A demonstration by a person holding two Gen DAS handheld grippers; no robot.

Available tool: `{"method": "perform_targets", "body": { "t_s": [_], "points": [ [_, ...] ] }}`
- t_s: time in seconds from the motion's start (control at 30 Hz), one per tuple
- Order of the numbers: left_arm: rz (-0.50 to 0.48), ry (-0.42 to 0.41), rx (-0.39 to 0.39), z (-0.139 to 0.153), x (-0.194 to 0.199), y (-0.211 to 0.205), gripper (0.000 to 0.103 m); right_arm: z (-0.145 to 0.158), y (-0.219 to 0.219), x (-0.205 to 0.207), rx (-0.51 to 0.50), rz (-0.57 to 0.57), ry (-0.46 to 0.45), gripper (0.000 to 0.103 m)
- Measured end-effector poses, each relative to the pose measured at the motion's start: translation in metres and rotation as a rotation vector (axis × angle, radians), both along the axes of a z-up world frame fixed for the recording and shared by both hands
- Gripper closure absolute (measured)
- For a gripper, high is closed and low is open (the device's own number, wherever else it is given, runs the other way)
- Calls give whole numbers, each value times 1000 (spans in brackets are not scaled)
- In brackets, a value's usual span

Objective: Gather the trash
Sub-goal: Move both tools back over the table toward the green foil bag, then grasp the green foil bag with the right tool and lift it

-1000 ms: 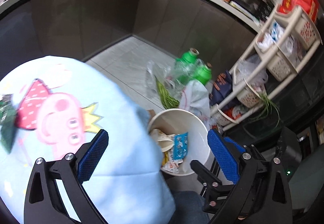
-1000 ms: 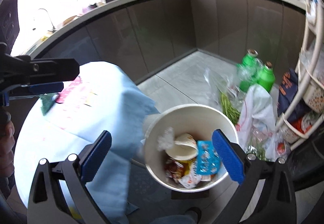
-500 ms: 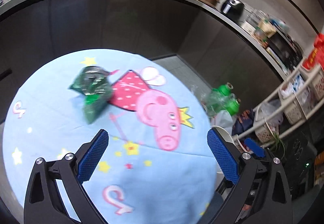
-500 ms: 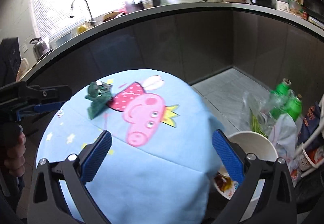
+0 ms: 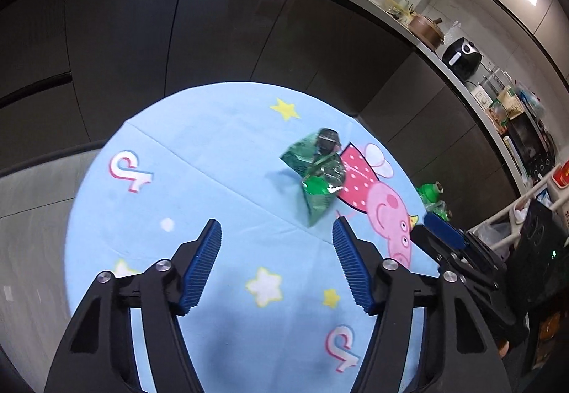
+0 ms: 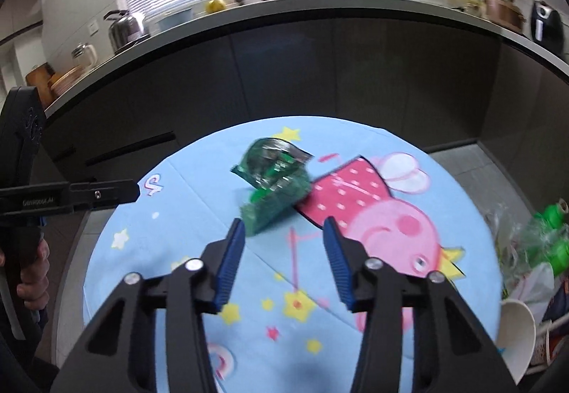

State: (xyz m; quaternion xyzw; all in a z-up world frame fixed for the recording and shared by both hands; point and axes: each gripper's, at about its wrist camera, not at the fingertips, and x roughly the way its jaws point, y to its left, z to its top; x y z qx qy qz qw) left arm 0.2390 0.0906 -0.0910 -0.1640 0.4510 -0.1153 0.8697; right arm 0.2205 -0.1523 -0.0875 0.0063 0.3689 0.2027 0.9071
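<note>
A crumpled green wrapper (image 5: 315,177) lies on the round table's light blue cartoon cloth (image 5: 199,187), beside the pink pig print; it also shows in the right wrist view (image 6: 273,180). My left gripper (image 5: 277,233) is open and empty, above the cloth just short of the wrapper. My right gripper (image 6: 283,228) is open and empty, its left fingertip close to the wrapper's near corner. The white trash bucket (image 6: 515,336) stands on the floor at the table's right edge.
Dark kitchen cabinets (image 6: 320,73) curve behind the table under a cluttered counter. Green bottles and plastic bags (image 6: 547,243) sit on the floor at the right. The right gripper's body (image 5: 458,247) shows at the right of the left view.
Both grippers have swung up and left from the trash bucket to over the table. The green wrapper now sits just ahead of both, and both jaws stand narrower than before.
</note>
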Motion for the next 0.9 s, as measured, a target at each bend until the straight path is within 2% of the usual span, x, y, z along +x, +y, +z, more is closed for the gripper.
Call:
{"method": "perform_targets", "body": {
  "t_s": [0.1,0.17,0.37,0.47,0.57,0.77,0.9],
  "points": [
    [1,-2,-13,0,6,10,48,-5,23,25,1,47,19,82],
    [1,-7,-20,0,10,16,48,-11,40,42,-1,76,44,87],
    [6,5,-42,-6,21,24,48,-40,74,76,-39,114,106,87],
    [2,13,-46,-11,26,26,48,-56,78,85,-75,97,132,87],
    [1,24,-48,-17,31,26,47,-65,77,89,-67,88,150,86],
    [7,44,-53,-25,36,25,47,-66,74,81,-79,85,120,85],
    [8,52,-59,-27,39,22,47,-69,70,81,-75,79,134,85]
  ]
}}
